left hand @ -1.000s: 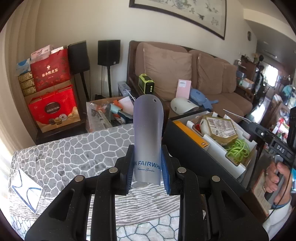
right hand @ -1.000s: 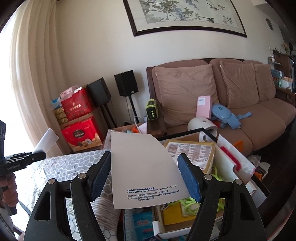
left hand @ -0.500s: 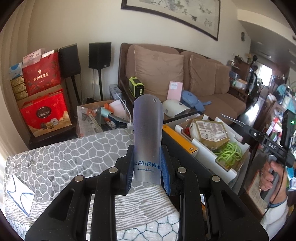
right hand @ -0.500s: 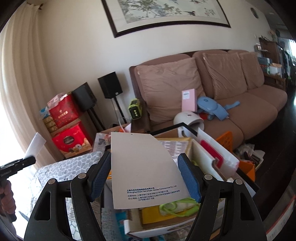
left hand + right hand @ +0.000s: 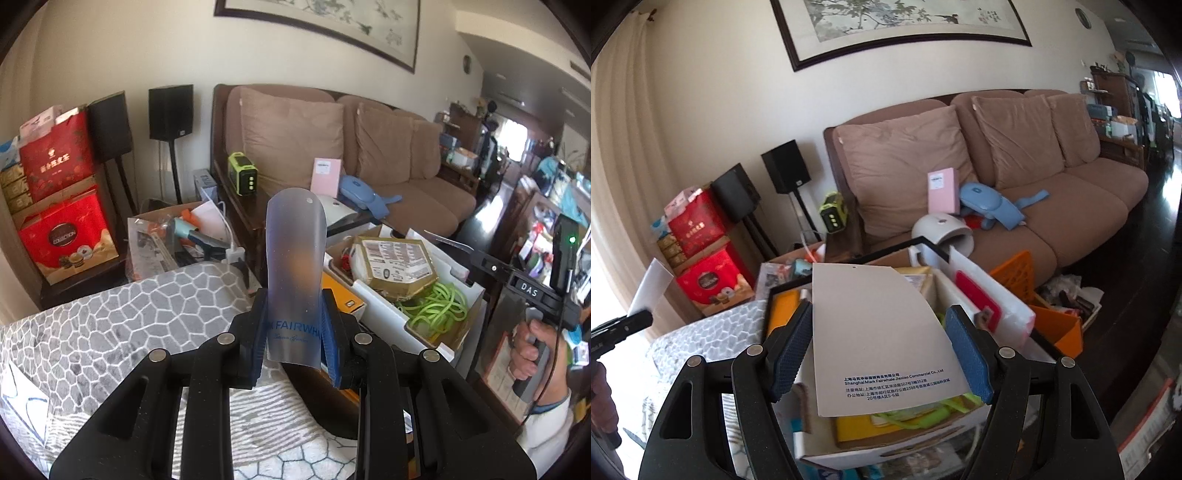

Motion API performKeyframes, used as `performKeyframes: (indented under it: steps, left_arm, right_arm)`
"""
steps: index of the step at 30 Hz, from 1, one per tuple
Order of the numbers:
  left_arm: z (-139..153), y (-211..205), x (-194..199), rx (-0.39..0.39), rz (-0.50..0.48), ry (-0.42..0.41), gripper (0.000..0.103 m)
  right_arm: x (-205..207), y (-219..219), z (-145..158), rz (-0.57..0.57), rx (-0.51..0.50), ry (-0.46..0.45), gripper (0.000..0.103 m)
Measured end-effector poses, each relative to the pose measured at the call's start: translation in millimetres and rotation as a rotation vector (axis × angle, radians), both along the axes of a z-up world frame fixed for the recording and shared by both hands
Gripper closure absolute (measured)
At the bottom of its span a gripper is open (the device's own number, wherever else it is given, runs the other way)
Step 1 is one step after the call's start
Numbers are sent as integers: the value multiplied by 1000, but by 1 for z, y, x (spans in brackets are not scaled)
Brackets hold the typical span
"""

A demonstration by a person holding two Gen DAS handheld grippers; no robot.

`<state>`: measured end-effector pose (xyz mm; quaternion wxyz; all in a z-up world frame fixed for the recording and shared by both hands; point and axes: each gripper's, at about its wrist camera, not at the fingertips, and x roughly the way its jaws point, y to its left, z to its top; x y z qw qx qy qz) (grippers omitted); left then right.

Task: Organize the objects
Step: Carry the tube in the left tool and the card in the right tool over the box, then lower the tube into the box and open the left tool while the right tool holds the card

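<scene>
Left wrist: box [image 5: 402,314] nearer than before

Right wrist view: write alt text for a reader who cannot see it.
The right gripper holds a beige printed card upright between its blue pads, above a white box crowded with a yellow item and green cord. Behind stand a brown sofa with cushions, a pink box, black speakers and red gift boxes under a framed painting.

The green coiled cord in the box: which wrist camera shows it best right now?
The left wrist view. There the green cord lies open to view in the white box, beside a gold packet. In the right wrist view only a blurred strip peeks out beneath the beige card.
</scene>
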<state>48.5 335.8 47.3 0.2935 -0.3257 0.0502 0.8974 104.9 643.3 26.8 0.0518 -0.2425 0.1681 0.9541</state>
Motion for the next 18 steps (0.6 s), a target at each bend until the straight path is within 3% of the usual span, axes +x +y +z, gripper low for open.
performKeyframes:
  steps: [18]
  left_arm:
    - [-5, 78, -5, 36, -141, -38, 78]
  right_arm:
    - [1, 23, -15, -36, -32, -64, 28]
